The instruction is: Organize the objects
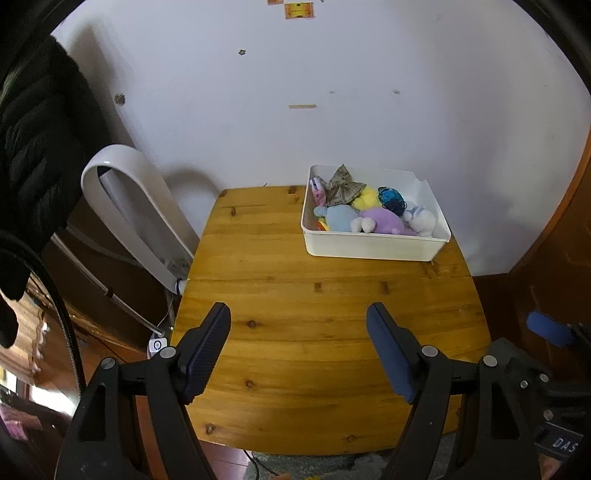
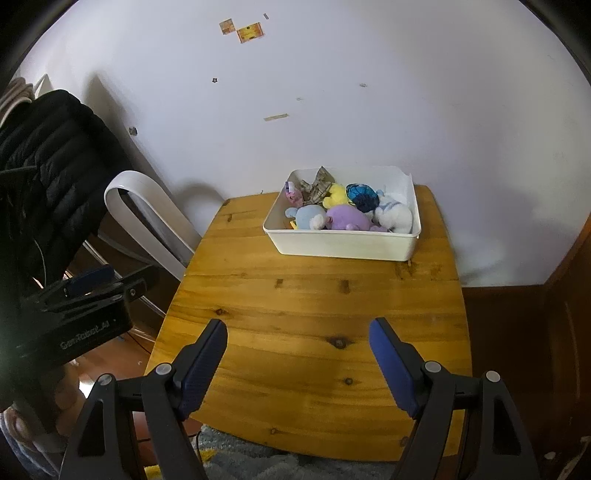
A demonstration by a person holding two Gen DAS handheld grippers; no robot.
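Bin: white plastic bin [image 1: 373, 249] sits on wood table [image 1: 295, 332], at far right corner, back edge by the white wall [image 1: 332, 92].
Toys: all inside bin, piled tog. Blue plush [image 1: 340, 218] at bin's front left; purple plush [image 1: 382, 221] front centre; white plush [image 1: 423, 221] front right; yellow plush [image 1: 365, 197] behind the purple one; dark blue ball-like toy [image 1: 390, 195] toward bin's back right; plaid bow [image 1: 341, 182] at bin's back left; small pink item [image 1: 318, 190] against bin's left wall, can't tell what it is.
Table near bin: bare wood betw. bin and both tools.
L gripper [image 1: 298, 317]: hovers over table's near half, well short of bin, angled down; blue pads apart, nothing betw. them, touching nothing.
R gripper [image 2: 298, 330]: same, near side of table from bin, well apart from it; pads spread, nothing betw. them.
L tool seen from right wrist view: black body at left of table edge, a hand [image 2: 22, 424] under it.
Left of bin, off table: white curved appliance [image 1: 136, 206] leaning by wall; black puffer jacket [image 1: 40, 147] farther left.
Wall above bin: small stickers [image 2: 251, 32], tape scrap.
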